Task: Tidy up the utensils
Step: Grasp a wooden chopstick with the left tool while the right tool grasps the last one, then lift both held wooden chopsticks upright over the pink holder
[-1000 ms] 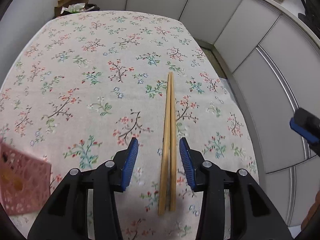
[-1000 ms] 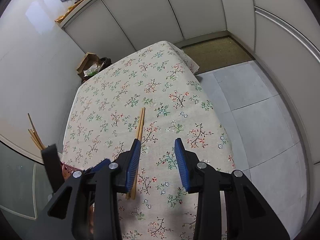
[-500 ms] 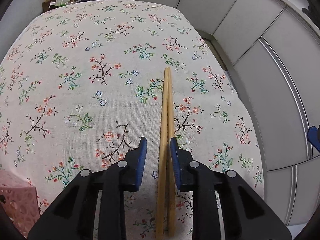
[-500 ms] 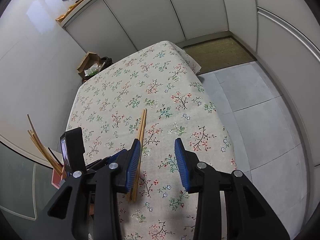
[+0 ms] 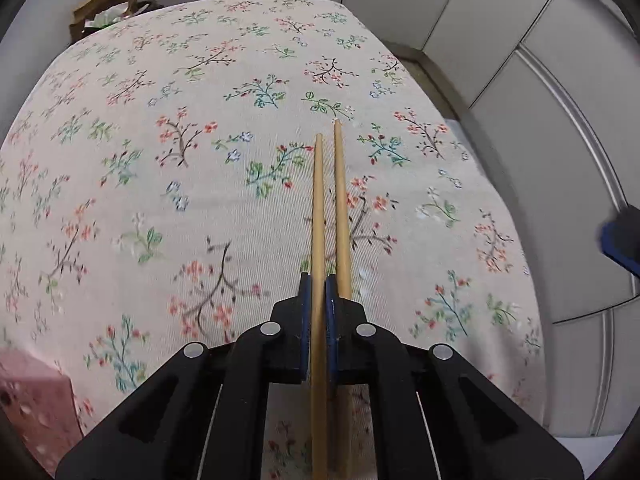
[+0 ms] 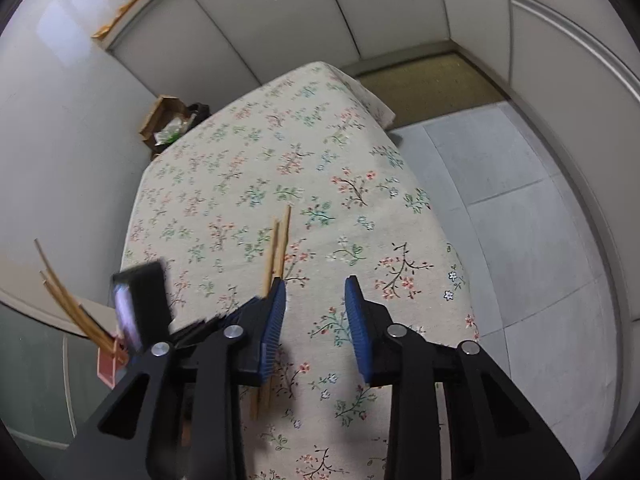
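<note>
Chopsticks: 2 wooden chopsticks (image 5: 338, 208) lie side by side on the floral-cloth desk (image 5: 160, 184), long axis running straight away from the left gripper (image 5: 319, 300).
Left fingers: have just been closing; now pinching the left chopstick only, the right one just outside them.
Right gripper (image 6: 314, 312): fingers spread, have just narrowed, nothing between; chopsticks lie to its left.
Nearer hand: left.
Pink holder (image 5: 32, 404): near left corner.

Our left gripper (image 5: 319, 312) points steeply down, and its blue pads are pressed on one thin wooden chopstick (image 5: 319, 216). Our right gripper (image 6: 314, 320) also points down; its jaws have just been closing, with nothing between them.
</note>
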The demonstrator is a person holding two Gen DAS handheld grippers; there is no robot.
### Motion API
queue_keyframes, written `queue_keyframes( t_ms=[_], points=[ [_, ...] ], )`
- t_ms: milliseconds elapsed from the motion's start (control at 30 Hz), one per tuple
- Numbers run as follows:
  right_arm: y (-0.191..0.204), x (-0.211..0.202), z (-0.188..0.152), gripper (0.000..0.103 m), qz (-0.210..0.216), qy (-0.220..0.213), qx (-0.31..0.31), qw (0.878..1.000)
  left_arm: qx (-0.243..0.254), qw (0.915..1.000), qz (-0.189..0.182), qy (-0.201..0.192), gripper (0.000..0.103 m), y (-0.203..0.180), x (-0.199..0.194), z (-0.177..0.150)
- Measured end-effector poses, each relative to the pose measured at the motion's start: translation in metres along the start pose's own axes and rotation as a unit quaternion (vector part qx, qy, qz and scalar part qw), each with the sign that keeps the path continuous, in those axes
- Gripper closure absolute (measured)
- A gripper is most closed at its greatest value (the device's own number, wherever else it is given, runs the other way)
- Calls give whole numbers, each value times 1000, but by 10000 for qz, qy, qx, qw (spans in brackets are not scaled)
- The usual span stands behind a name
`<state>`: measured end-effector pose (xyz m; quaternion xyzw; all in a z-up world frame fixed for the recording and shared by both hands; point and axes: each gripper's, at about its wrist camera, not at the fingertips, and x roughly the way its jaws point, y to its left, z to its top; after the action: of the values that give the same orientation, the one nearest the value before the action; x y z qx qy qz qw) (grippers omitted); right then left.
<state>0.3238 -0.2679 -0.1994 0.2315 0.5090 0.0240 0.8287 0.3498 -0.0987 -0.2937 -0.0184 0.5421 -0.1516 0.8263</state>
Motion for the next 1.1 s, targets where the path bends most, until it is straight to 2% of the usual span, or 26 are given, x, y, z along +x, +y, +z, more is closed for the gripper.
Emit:
queue_keyframes(
  t_ms=[100, 200, 367, 567, 667, 700, 733, 767, 900, 1100],
  points=[
    [1, 22, 1, 75, 12, 276, 13, 9996, 25, 9993, -207, -324, 97, 0, -22, -13],
    [8, 45, -2, 76, 200, 619, 35, 9979, -76, 9979, -424, -479, 97, 2, -41, -29],
    [26, 79, -6, 76, 389, 1065, -66, 9935, -122, 9959, -572, -696, 97, 3, -76, -51],
    [54, 111, -6, 76, -37, 1261, -506, 9907, -32, 9904, -681, -1205, 97, 0, -129, -82],
    [61, 128, -4, 77, -132, 1350, -539, 9893, -67, 9855, -908, -1434, 97, 2, -155, -100],
    [63, 134, -5, 79, -149, 1405, -541, 9885, -79, 9837, -971, -1513, 97, 3, -162, -103],
    [65, 139, -6, 88, -190, 1459, -544, 9876, -69, 9808, -1027, -1656, 97, 5, -172, -108],
    [67, 140, -6, 95, -240, 1421, -564, 9880, -61, 9787, -1051, -1763, 97, 8, -178, -111],
    [76, 139, -11, 96, -365, 1326, -653, 9883, -136, 9674, -1115, -2271, 97, 22, -202, -116],
    [80, 98, -5, 96, -219, 747, -610, 9951, -358, 9570, -1060, -2675, 97, 49, -229, -124]
  ],
)
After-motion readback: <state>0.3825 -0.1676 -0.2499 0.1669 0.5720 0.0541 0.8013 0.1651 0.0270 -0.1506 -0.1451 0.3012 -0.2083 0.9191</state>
